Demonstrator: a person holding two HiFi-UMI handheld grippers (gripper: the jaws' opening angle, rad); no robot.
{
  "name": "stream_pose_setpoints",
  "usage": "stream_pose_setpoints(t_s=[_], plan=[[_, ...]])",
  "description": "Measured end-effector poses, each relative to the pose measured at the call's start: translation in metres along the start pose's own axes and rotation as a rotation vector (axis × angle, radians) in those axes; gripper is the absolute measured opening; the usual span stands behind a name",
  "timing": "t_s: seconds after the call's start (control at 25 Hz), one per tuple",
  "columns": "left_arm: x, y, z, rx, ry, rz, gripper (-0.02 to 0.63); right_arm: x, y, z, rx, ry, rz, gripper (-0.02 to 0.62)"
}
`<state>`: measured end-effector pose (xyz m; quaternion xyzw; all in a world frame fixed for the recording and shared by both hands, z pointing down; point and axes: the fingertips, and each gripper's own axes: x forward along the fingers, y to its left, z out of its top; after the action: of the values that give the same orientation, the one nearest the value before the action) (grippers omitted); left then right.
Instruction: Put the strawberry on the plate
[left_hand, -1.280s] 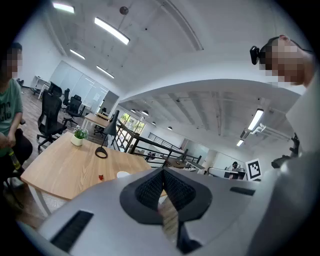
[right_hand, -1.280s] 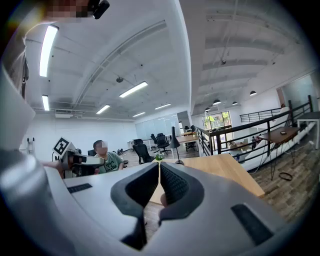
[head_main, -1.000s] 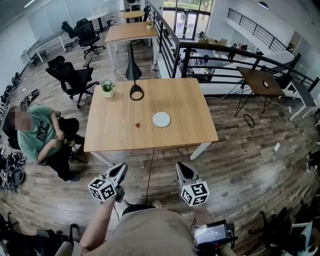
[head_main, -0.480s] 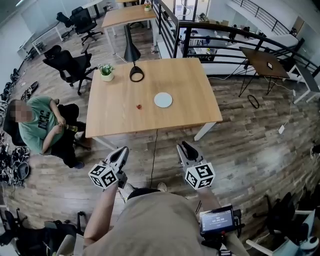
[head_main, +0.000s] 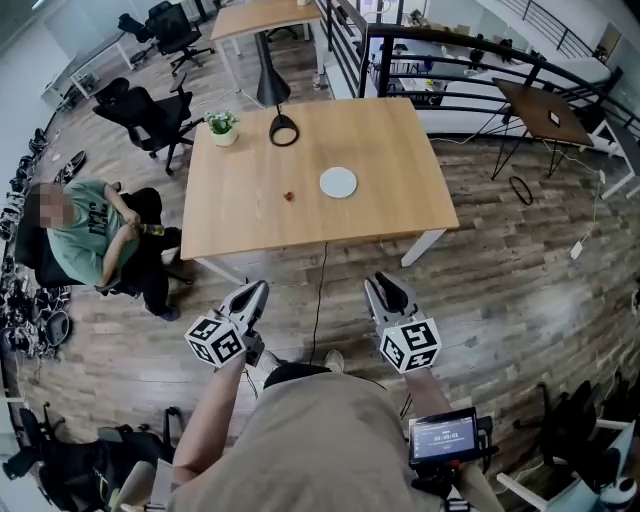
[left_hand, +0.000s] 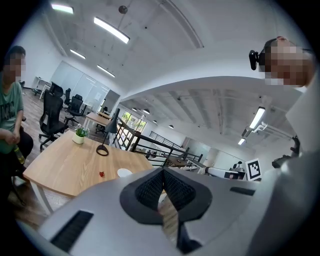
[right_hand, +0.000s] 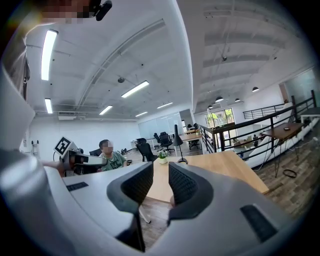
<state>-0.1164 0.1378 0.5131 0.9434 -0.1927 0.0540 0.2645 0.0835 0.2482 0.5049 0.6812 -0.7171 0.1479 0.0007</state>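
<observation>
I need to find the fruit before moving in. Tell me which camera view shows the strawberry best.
The head view: it looks down on the strawberry, a red speck on the table, left of the plate. The left gripper view shows it smaller, at a flat angle. The right gripper view shows the table but no strawberry.

A wooden table (head_main: 400, 210) is seen bearing a strawberry (head_main: 289, 196) near, but apart from, a white plate (head_main: 338, 182). A potted plant (head_main: 222, 127) and a black lamp base (head_main: 284, 129) are set by its far edge.
</observation>
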Motion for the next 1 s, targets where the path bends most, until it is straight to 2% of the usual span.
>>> stream_pose_setpoints(t_s=[0.4,1.0], plan=[[0.015,-0.015,-0.013,-0.014,0.010,0.018,0.000,-0.010,-0.020,-0.004,0.007,0.010,0.007,0.078],[-0.004,0.001,-0.008,-0.011,0.000,0.070,0.000,0.016,0.000,-0.017,0.017,0.028,0.059,0.078]])
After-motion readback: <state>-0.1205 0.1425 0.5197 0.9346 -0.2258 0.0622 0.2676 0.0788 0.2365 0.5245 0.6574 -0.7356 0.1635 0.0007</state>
